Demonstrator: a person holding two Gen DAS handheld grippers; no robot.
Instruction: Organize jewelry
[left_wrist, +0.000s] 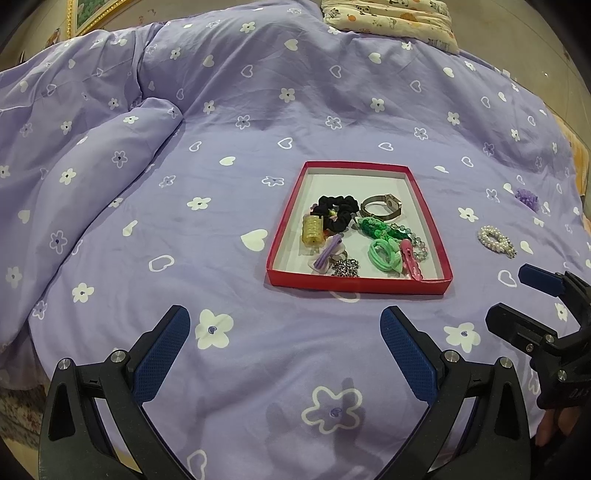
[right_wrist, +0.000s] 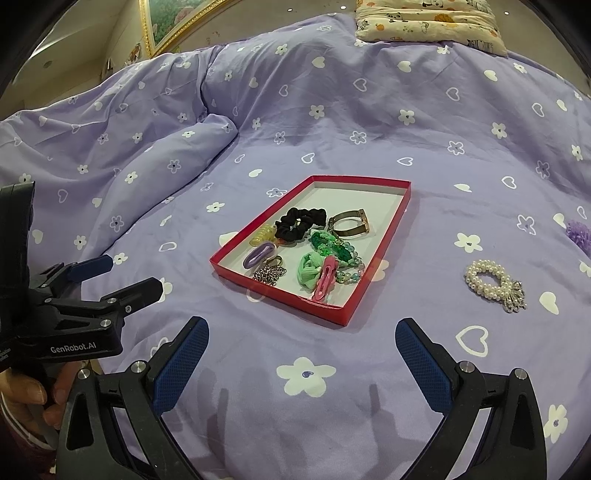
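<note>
- Both grippers hover low over the bed (left_wrist: 258, 92): left gripper (left_wrist: 284, 354) and right gripper (right_wrist: 301, 360), fingers spread wide, holding nothing.
- Ahead of both, red tray (left_wrist: 286, 221) holds a black scrunchie (left_wrist: 338, 210), metal bracelet (left_wrist: 380, 208), pink clip (right_wrist: 325, 278).
- Right of the tray, apart, pearl bracelet (right_wrist: 493, 282) lies on the bed.

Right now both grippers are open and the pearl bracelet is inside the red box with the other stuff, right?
Not quite. The pearl bracelet lies on the bedspread, outside the red box, to its right. The right wrist view shows it clearly. Both the left gripper and right gripper are open, as you said.
</note>
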